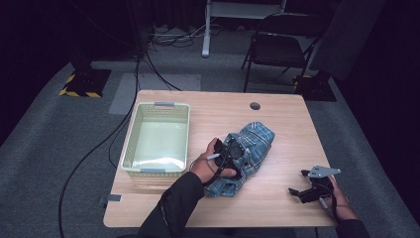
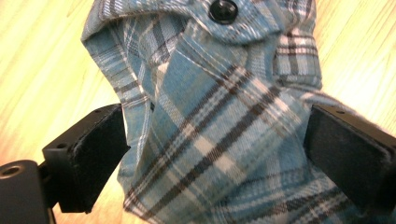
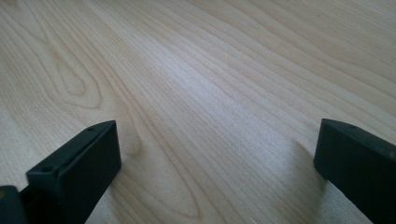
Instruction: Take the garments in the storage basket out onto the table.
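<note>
A crumpled blue plaid shirt (image 1: 250,144) lies in the middle of the wooden table (image 1: 277,119). My left gripper (image 1: 233,152) is pushed into the shirt's near side. In the left gripper view the shirt (image 2: 210,93), with a black button (image 2: 223,10) at the top, lies between the jaws. They stand wide, and the cloth brushes both pads without looking squeezed, so my left gripper (image 2: 215,158) is open. My right gripper (image 1: 298,191) rests near the table's front right corner, open over bare wood (image 3: 210,70), with nothing between its jaws (image 3: 217,163).
A pale green plastic basket (image 1: 130,144) stands on the table's left side, just left of my left hand. A round cable hole (image 1: 255,105) sits near the far edge. Beyond the table are a folding chair (image 1: 280,47) and floor cables (image 1: 148,64).
</note>
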`<state>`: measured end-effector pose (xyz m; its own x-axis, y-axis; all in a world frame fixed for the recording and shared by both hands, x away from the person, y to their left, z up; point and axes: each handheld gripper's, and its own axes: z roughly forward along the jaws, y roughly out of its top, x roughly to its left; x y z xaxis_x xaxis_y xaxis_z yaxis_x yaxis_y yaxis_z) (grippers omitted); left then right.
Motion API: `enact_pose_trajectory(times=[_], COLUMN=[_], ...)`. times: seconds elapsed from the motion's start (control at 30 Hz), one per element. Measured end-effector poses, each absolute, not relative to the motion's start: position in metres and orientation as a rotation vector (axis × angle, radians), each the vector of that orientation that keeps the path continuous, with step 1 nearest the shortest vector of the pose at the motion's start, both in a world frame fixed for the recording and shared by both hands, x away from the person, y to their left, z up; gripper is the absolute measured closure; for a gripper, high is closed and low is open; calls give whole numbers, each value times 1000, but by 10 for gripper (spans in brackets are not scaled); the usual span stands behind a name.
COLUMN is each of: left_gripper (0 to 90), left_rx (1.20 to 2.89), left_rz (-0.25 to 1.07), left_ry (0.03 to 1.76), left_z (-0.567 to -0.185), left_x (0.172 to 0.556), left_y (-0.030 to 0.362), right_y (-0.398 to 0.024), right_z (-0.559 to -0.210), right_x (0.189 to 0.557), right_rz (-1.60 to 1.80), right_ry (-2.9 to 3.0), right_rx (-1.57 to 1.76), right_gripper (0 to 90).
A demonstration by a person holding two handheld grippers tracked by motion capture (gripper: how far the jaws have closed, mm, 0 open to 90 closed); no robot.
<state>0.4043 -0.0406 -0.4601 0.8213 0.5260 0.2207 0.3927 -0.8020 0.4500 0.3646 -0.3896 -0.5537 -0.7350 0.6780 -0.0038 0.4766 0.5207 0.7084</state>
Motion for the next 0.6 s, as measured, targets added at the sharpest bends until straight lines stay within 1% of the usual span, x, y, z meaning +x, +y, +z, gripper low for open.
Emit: enact_pose_trajectory(times=[0.6], left_gripper=[51], left_rx=[2565], left_rz=[557], left_ry=[621], left_z=[-450], left_x=[379], left_y=[-17], right_y=[-390], right_z=[-554], right_x=[365], right_rz=[1029], right_ry=[2484], right_rx=[968], right_gripper=[5])
